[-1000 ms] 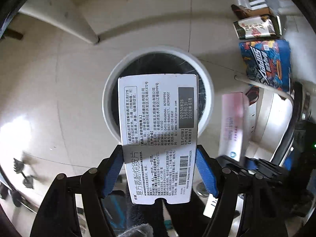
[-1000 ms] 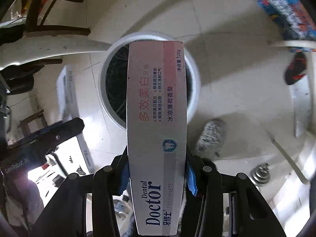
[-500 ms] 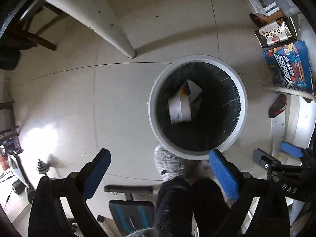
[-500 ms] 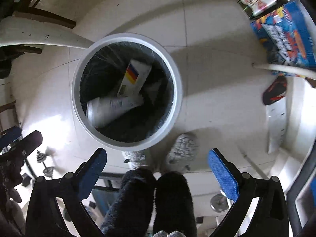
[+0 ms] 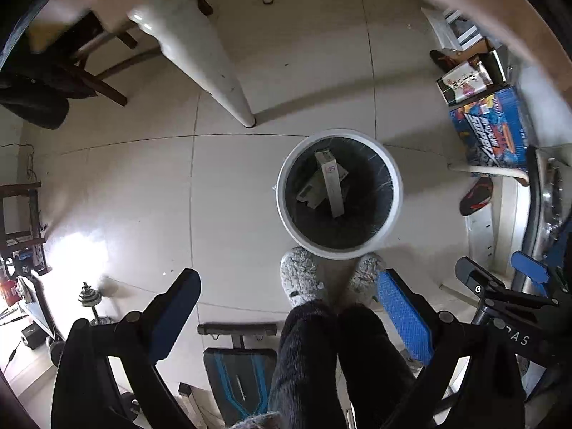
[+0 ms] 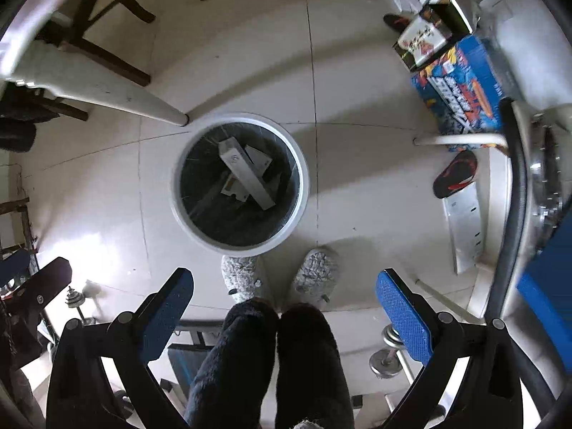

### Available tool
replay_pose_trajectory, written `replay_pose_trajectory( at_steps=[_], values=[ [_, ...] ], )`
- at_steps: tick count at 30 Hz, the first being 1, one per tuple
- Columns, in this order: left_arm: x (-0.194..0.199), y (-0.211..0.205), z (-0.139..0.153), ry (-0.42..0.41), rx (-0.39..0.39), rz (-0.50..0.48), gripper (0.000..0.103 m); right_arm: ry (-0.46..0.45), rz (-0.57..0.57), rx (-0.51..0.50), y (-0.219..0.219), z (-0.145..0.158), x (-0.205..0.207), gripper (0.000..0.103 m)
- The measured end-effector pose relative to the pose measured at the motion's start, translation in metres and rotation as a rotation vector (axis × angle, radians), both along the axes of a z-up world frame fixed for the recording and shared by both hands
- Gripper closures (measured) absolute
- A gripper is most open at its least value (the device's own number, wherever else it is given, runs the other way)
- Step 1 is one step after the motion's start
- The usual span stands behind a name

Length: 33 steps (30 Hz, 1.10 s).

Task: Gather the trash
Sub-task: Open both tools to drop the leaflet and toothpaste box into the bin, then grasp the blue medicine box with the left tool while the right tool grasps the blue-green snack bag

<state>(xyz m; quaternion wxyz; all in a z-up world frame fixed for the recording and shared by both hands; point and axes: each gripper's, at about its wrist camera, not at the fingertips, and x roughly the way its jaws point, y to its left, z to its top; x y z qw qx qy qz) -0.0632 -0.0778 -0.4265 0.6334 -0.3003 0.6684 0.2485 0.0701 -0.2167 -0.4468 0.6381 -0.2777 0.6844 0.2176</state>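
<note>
A white round trash bin (image 5: 393,193) (image 6: 300,178) with a black liner stands on the tiled floor, far below both grippers. Inside it lie the long toothpaste box (image 5: 332,186) (image 6: 246,177) and, under it, the flat medicine box (image 5: 314,187) (image 6: 236,187). My left gripper (image 5: 286,296) points down, open and empty, its blue pads wide apart. My right gripper (image 6: 284,295) is likewise open with nothing between its fingers. In the left wrist view the right gripper (image 5: 500,282) shows at the right edge.
A person's furry slippers (image 5: 304,279) (image 6: 316,275) and dark trouser legs stand just in front of the bin. A white table leg (image 5: 214,71) is behind it, with a wooden chair (image 6: 103,28) further left. Boxes (image 5: 489,125) and a red-black shoe (image 6: 455,173) lie right; dumbbells (image 5: 87,295) left.
Both grippers opened and let go of their boxes, which dropped into the bin. Both grippers then rose, so the bin now looks smaller and farther below.
</note>
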Motion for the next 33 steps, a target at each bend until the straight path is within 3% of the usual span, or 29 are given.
replay_pose_trajectory(
  at_steps=[11,16,19,24,29,33],
  values=[
    [-0.026,-0.001,0.132,-0.064,0.003,0.011,0.002,0.000,-0.038,0.076,0.000,0.156,-0.030,0.000],
    [-0.011,0.014,0.195,-0.130,0.100,0.005,0.002,-0.033,-0.105,0.168,0.003,0.232,-0.015,0.000],
    [0.013,0.024,0.222,-0.179,0.123,0.015,0.002,-0.073,-0.171,0.212,0.002,0.268,0.016,0.000],
    [0.087,0.036,0.257,-0.243,0.148,0.012,0.002,-0.180,-0.275,0.240,-0.012,0.322,0.092,0.000],
    [0.190,0.036,0.264,-0.277,0.091,0.035,0.002,-0.280,-0.346,0.205,-0.036,0.358,0.192,0.000],
    [0.273,0.028,0.256,-0.280,0.006,0.061,0.003,-0.322,-0.371,0.162,-0.052,0.363,0.285,0.000]
  ],
)
